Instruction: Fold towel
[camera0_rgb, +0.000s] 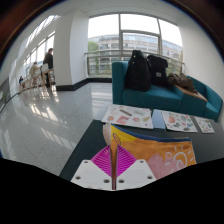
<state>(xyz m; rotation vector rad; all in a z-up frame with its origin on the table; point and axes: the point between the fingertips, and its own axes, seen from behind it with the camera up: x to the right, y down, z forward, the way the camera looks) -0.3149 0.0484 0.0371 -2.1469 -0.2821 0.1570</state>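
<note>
The room is large and bright, with tall windows (125, 40) along the far wall, a pale glossy floor (45, 115), a person (48, 65) standing far off by the wall, and a teal sofa (165, 92) carrying dark bags (145, 68). Nearer lies a dark surface (95, 150) with printed sheets (130, 116) spread along its far side. On it, just ahead of the gripper (117, 172), lies the towel (150, 150), peach and orange with a patterned end, and a pinched ridge of it rises between the pink pads (103, 160). The jaws stand narrow, closed onto that raised fold of cloth. Judging from this, the step in hand is carrying a gripped edge over the rest of the towel. To do it well, the grip should hold only the top layer, lift just enough to clear the cloth beneath, travel straight across so the edges meet squarely, and let go only once the fold lies flat, clear of the sheets.
</note>
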